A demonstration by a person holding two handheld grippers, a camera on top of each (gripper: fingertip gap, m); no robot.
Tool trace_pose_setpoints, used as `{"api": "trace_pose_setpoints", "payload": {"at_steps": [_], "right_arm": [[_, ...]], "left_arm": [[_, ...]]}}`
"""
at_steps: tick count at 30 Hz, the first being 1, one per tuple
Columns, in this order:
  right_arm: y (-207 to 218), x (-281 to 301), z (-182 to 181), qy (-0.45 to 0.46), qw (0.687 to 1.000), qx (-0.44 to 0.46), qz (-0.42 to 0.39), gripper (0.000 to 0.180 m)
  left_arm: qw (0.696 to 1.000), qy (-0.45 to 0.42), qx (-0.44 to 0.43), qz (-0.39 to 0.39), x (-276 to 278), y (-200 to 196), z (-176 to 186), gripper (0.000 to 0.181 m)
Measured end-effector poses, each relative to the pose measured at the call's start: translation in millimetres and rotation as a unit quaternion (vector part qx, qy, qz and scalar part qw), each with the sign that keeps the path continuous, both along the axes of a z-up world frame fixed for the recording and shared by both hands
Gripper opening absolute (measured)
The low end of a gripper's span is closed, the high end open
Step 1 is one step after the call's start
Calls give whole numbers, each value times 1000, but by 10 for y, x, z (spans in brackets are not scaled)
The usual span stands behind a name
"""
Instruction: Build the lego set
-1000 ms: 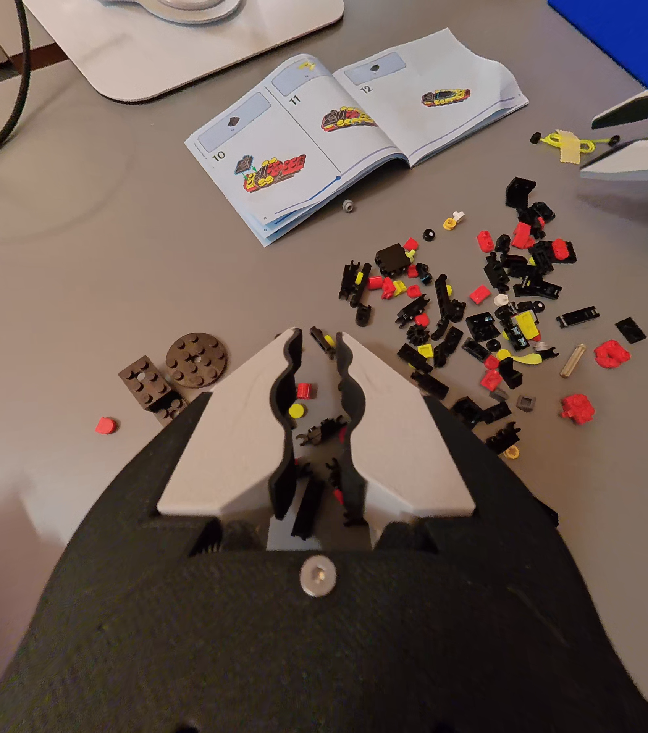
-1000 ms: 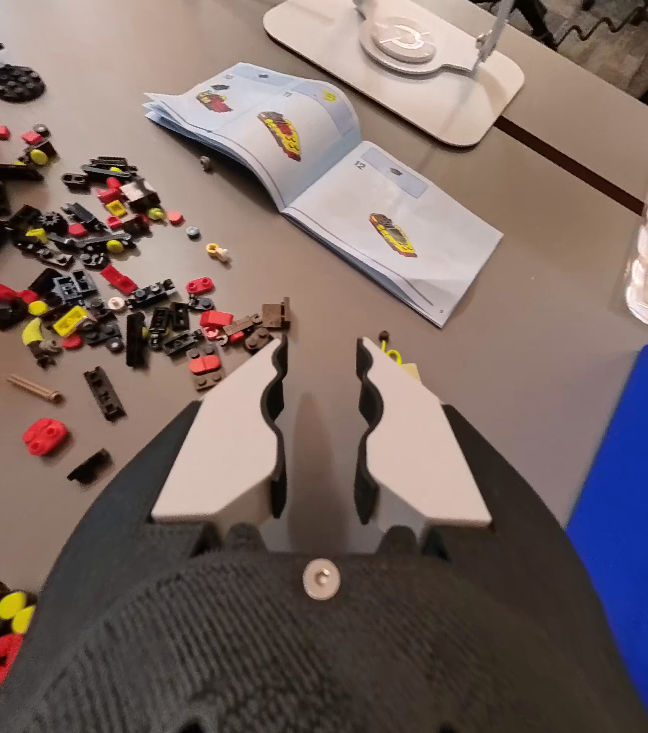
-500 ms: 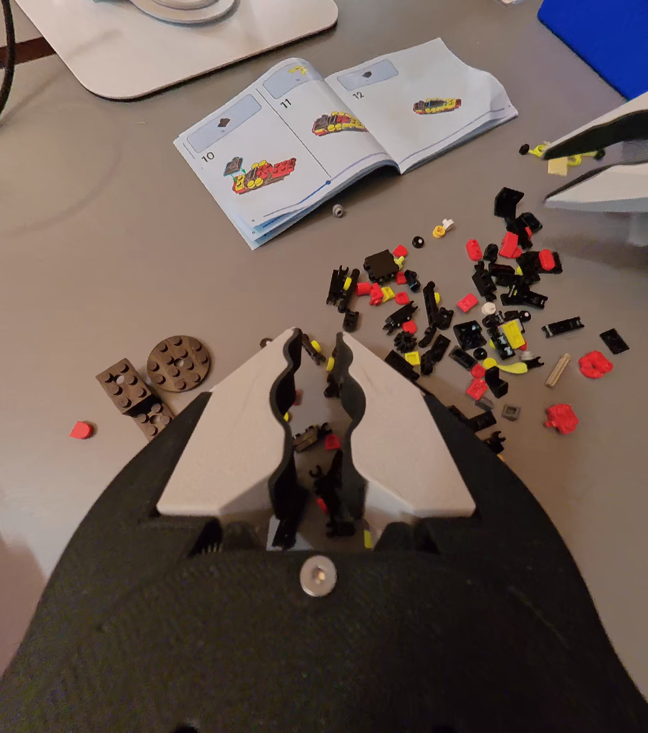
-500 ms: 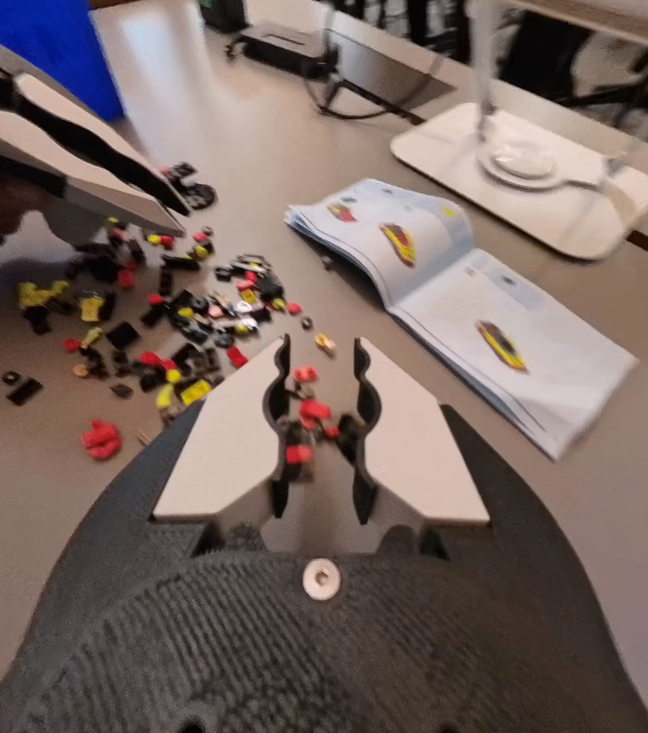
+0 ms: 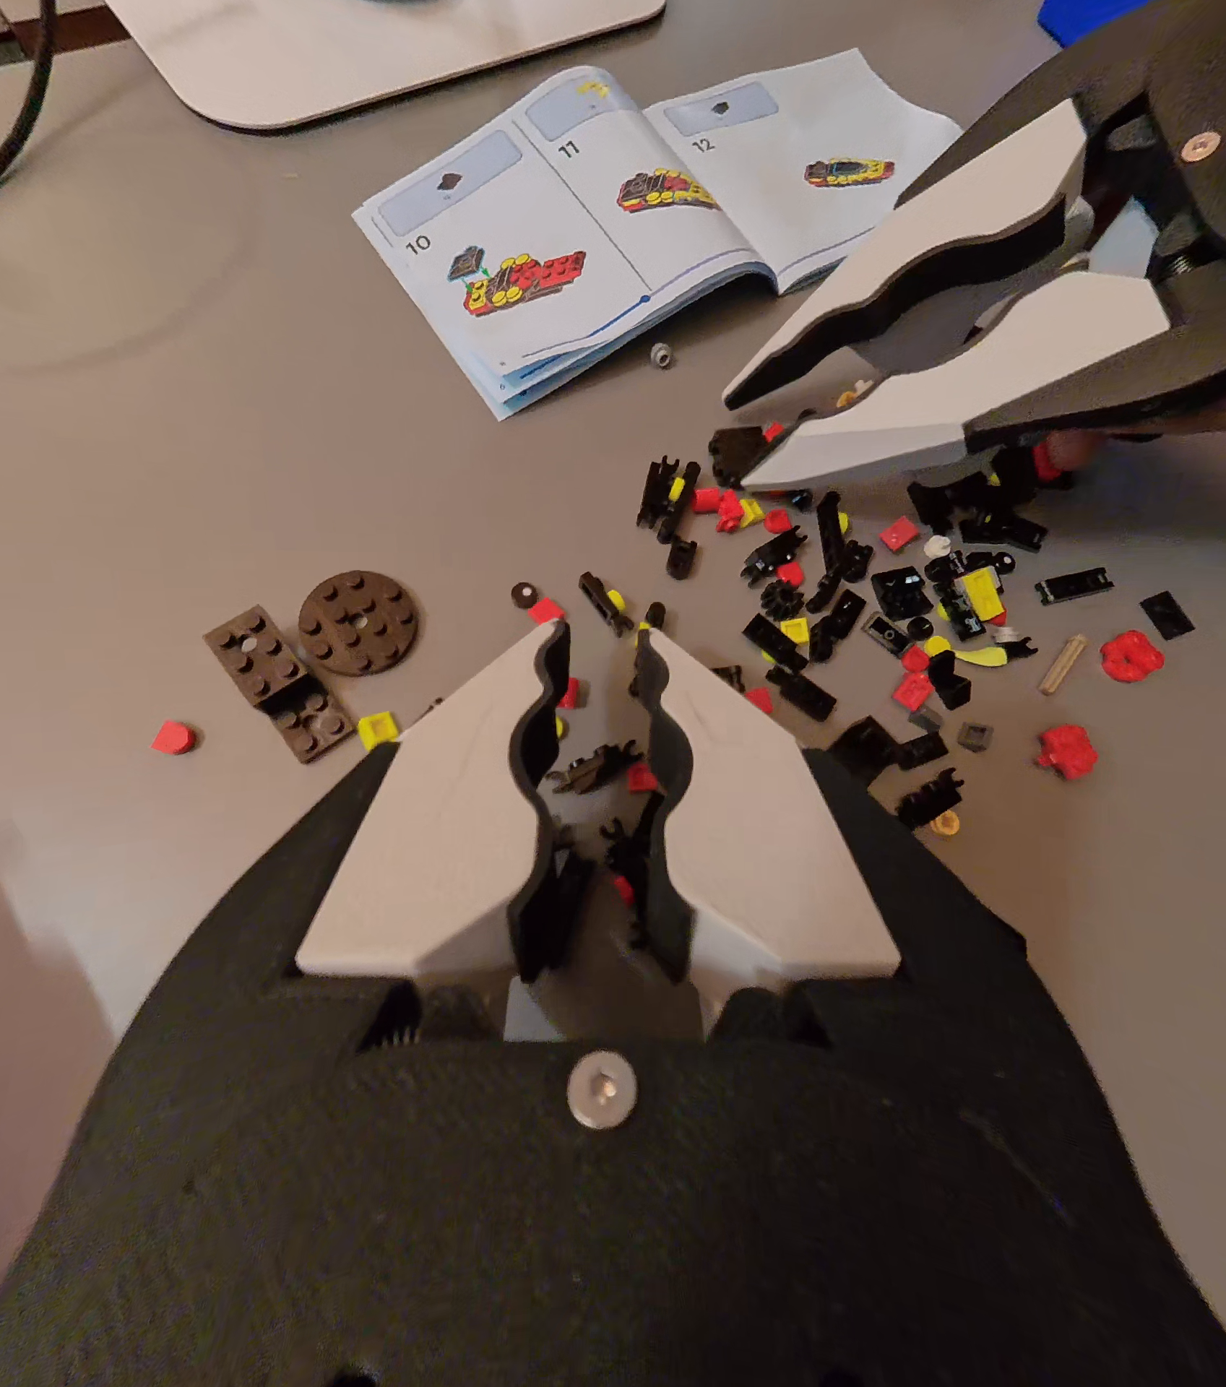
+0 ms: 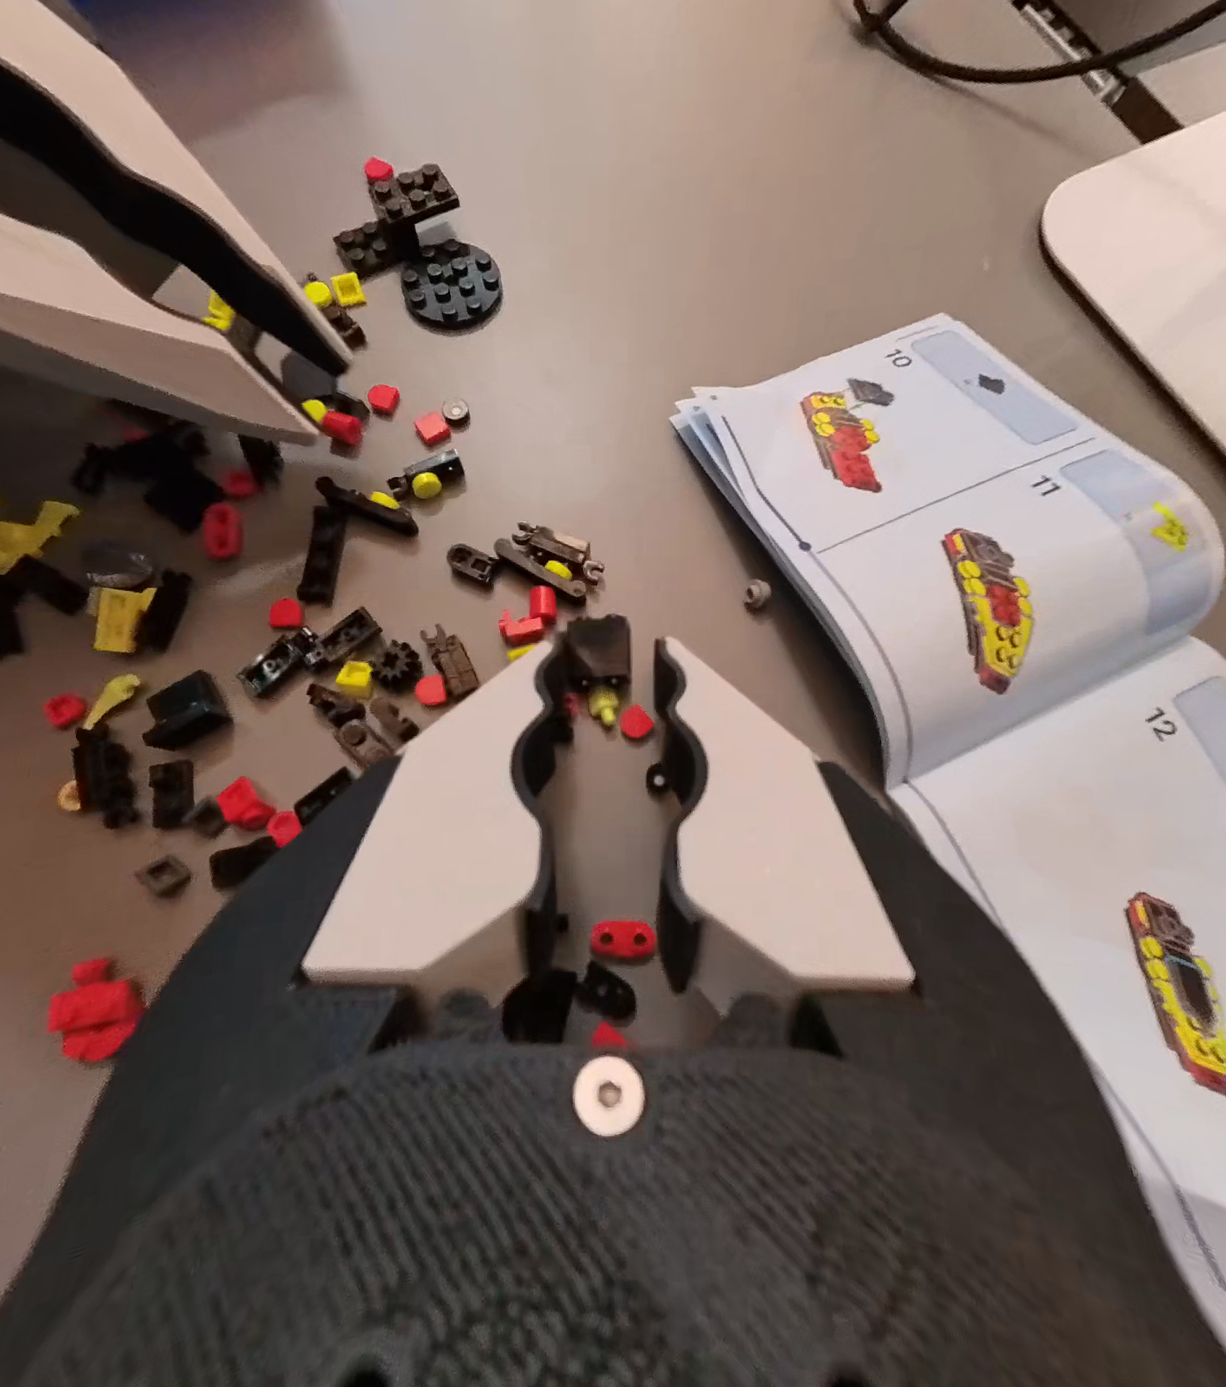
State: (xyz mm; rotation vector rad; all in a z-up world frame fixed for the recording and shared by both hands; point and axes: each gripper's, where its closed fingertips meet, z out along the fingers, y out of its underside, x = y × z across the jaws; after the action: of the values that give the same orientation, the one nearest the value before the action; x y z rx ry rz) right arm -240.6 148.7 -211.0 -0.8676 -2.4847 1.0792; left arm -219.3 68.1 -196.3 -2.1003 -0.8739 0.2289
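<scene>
Grippers hover over my scattered lego pieces [image 5: 842, 600]: left gripper [image 5: 598, 638] parted and empty, right gripper [image 6: 606, 653] parted around 1 dark brick [image 6: 598, 645].

1. Your left wrist view looks steeply down, close over the loose bricks [image 5: 857, 585], booklet [image 5: 640, 218] beyond its fingers.
2. Your right wrist view faces the same pile, sharing both.
</scene>
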Motion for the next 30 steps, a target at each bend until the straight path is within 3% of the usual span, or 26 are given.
{"api": "trace_pose_setpoints", "payload": {"at_steps": [6,12,16,20,23,30], "right_arm": [[87,-7,148,-13,998,-52,-15,15],[471,173,239,-30,998,-47,-37,15],[328,261,188,-77,993,-87,-14,15],[327,304,3,-70,997,-17,0,17],[304,292,53,-52,999,-12,4,26],[251,218,178,-29,999,-43,-5,26]], "left_arm": [[1000,1,5,15,1,-123,25,17],[1000,1,8,18,13,-152,35,17],[1000,-2,6,12,18,-121,17,17],[1000,2,1,9,33,-112,20,17],[1000,2,2,11,26,-120,22,17],[1000,-1,1,11,36,-128,10,18]]}}
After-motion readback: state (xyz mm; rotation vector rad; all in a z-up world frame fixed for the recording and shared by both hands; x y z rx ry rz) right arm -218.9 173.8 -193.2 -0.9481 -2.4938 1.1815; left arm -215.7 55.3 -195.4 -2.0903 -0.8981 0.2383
